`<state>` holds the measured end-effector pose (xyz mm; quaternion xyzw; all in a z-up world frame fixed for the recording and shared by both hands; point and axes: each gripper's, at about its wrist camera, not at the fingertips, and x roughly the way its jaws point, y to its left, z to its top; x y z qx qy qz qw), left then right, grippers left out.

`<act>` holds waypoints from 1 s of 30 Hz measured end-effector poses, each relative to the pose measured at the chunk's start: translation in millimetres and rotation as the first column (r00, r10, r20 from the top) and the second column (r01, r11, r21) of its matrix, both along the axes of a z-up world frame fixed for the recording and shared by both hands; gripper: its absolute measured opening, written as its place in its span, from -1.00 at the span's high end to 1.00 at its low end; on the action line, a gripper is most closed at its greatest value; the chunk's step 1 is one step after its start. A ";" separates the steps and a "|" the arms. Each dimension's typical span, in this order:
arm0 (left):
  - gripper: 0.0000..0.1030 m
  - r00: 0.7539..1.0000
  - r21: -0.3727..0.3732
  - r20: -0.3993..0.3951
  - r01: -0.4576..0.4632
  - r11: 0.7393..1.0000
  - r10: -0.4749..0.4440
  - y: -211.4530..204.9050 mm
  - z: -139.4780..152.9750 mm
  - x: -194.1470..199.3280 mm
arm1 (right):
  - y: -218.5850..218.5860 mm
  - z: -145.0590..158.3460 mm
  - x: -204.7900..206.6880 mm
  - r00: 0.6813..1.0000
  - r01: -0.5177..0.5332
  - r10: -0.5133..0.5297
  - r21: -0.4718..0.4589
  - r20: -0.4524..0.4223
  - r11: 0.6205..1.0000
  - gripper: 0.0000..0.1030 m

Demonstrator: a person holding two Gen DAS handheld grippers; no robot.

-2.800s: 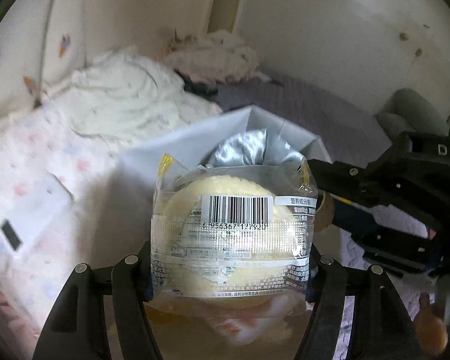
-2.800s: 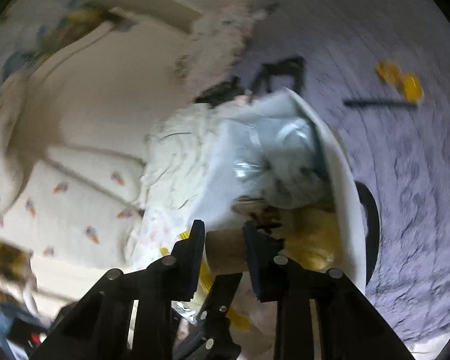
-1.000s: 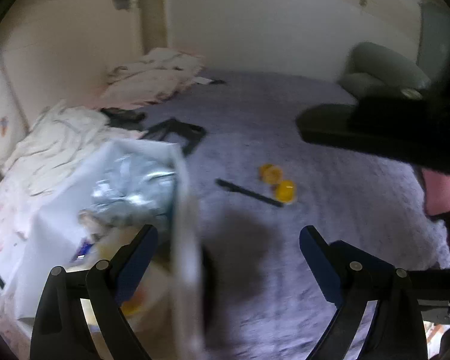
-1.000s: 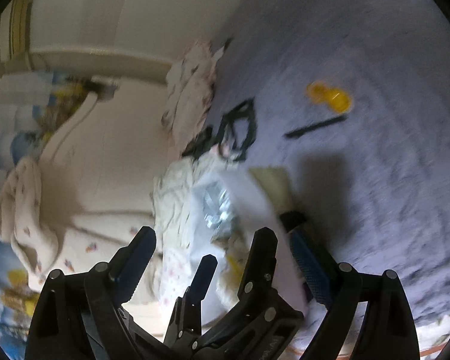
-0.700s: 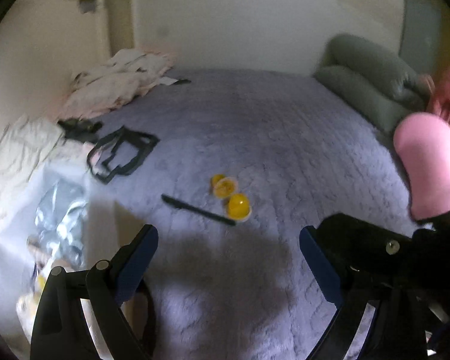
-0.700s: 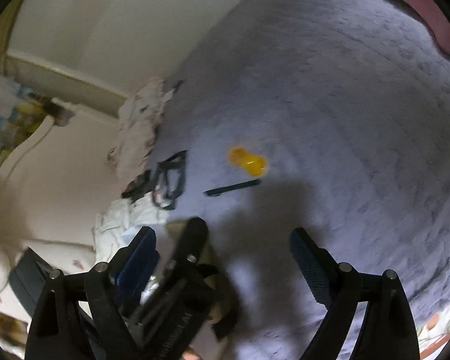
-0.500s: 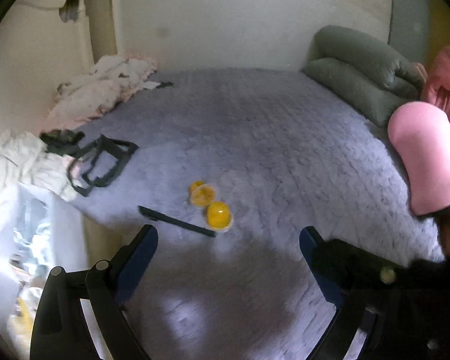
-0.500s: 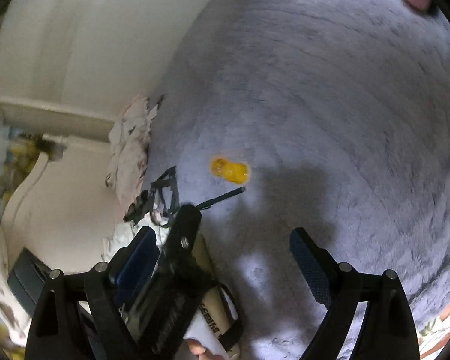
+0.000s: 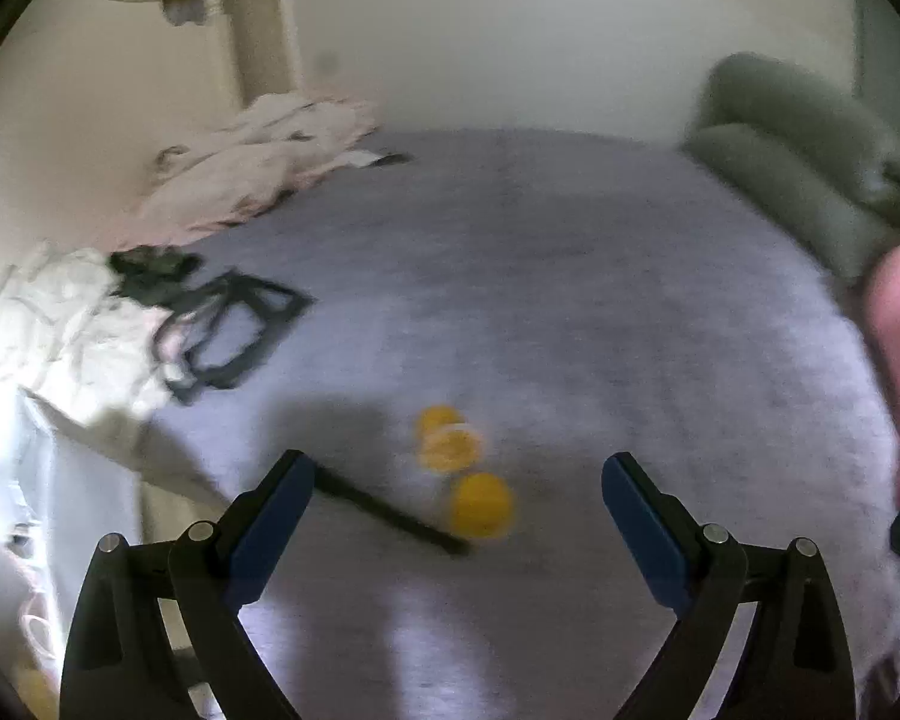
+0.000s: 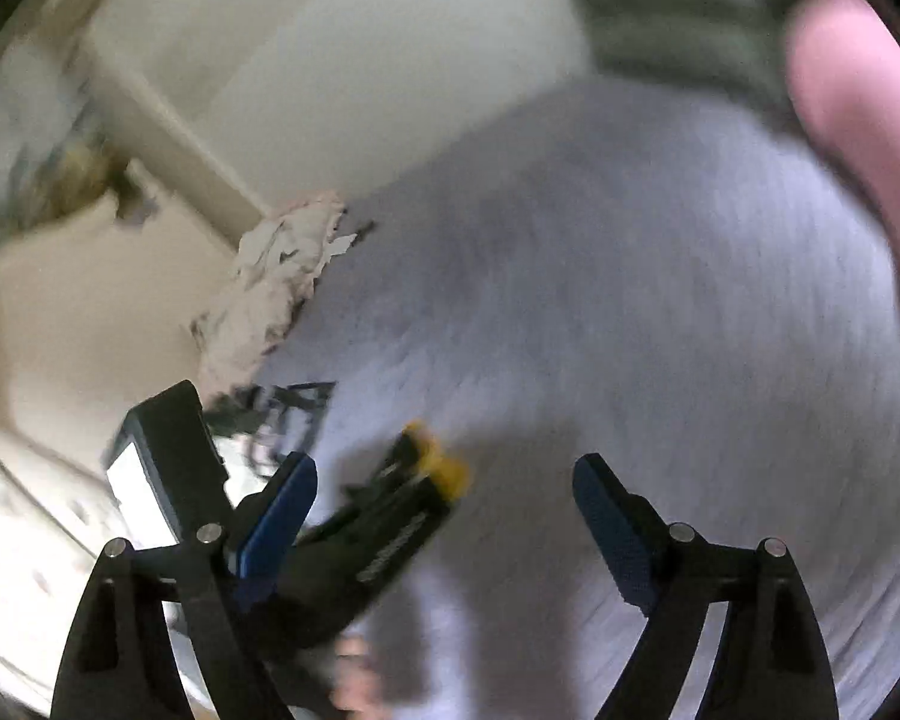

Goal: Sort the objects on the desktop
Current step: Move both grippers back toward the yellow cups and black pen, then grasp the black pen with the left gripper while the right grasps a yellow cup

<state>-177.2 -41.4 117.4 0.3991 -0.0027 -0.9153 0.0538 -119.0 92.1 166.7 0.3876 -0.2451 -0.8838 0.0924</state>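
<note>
Left wrist view
- Left gripper (image 9: 456, 498): jaws spread wide, nothing between them; it hangs over the grey blanket (image 9: 570, 276) of a bed.
- Things left to sort: three small yellow round pieces (image 9: 459, 468), close together, two of them touching, lie on the blanket just ahead of the jaws; a thin black stick (image 9: 390, 510) lies beside them, its far end near the lowest yellow piece. Motion blur hides what they are.
- Other loose items: a black strap-like tangle (image 9: 222, 330) lies well to the left, next to rumpled white bedding (image 9: 60, 324).
- Container: a pale white shape (image 9: 24, 480) at the left edge may be a bag or box; too blurred to be sure.

Right wrist view
- Right gripper (image 10: 444, 498): jaws also wide and empty, over the same blanket.
- Left tool body (image 10: 354, 540): crosses the lower left of the view, its tip close to a yellow blur (image 10: 438, 462).
- Picture quality: heavily smeared, so little else can be told.

Progress
- Judgement: both tools carry nothing, and the yellow pieces and stick are not yet collected, so these look like the remaining work.
- Next likely target: the yellow cluster, nearest the left jaws.
</note>
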 end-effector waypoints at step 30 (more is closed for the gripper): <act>-0.57 0.964 0.494 0.246 -0.216 0.842 0.103 -128.1 -104.4 -56.7 | -80.2 -140.4 -118.6 0.954 -0.272 0.271 -0.005 0.132 0.962 0.40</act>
